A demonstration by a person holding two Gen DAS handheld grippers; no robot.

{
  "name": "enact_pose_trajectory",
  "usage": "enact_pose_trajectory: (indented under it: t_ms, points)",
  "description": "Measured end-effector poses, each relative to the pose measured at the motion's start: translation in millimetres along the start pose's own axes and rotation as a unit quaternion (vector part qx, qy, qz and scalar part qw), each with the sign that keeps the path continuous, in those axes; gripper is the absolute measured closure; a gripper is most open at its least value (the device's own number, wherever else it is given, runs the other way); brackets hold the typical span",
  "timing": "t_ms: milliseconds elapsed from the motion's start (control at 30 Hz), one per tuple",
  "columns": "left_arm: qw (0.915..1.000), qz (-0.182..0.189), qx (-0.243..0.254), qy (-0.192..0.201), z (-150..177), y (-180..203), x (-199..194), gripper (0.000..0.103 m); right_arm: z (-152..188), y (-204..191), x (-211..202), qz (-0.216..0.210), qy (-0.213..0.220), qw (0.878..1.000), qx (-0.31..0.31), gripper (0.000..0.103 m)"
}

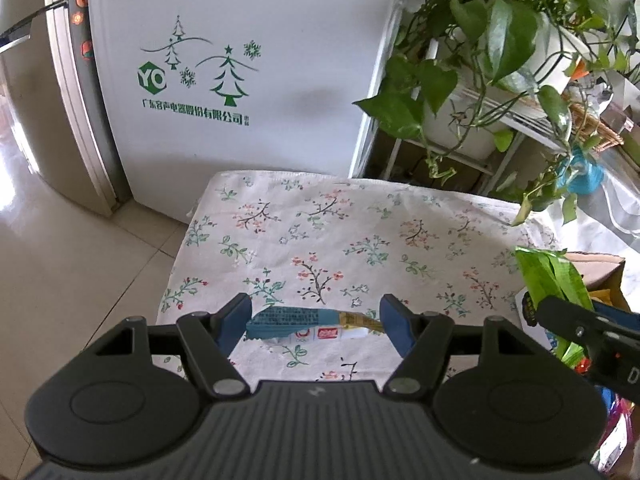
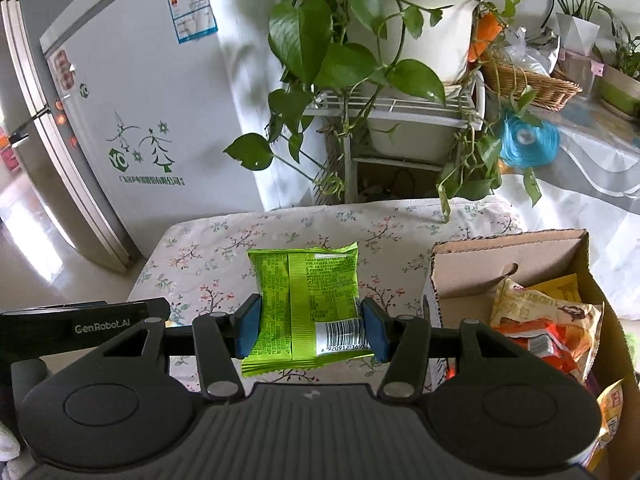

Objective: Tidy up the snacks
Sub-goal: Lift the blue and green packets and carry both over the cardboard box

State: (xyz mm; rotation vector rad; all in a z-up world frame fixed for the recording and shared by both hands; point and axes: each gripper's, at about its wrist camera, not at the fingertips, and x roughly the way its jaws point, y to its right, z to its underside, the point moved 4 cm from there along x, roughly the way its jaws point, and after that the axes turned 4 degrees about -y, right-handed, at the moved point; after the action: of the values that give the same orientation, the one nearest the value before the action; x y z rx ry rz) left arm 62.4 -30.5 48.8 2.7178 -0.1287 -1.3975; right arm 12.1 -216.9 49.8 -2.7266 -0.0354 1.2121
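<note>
Right of the floral table (image 2: pixel 208 264) stands the cardboard box (image 2: pixel 460 280), nearer the right gripper (image 2: pixel 308 330), clamped across a green packet (image 2: pixel 304 300) whose long axis points away; the left gripper (image 1: pixel 316 320) clamps a blue-and-yellow sachet (image 1: pixel 304 322) lying crosswise.

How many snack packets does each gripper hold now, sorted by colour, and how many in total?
Green packet, held in the right gripper: 1
Blue and yellow packet, held in the left gripper: 1
Total held: 2
The packets in the cardboard box overlap too much to count.
</note>
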Motion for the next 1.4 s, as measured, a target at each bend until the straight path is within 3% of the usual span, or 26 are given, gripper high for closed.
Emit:
enact_pose_trajectory:
  t_ms: [467,767,1067,1400]
  points:
    - [0.9999,0.014,-0.002,0.001,3,14,-7,0.033,0,4,-6,-0.001,0.007,1.0,-0.011,0.043]
    - [0.9996,0.019,0.022,0.005,13,33,-10,0.033,-1,21,-20,0.003,0.019,1.0,-0.003,0.043]
    - [0.9929,0.085,0.083,0.008,36,86,-20,0.033,-3,74,-44,0.023,0.036,0.997,0.058,0.043]
    - [0.9746,0.175,0.139,0.018,60,152,-39,0.033,4,144,-71,0.036,0.051,0.985,0.162,0.043]
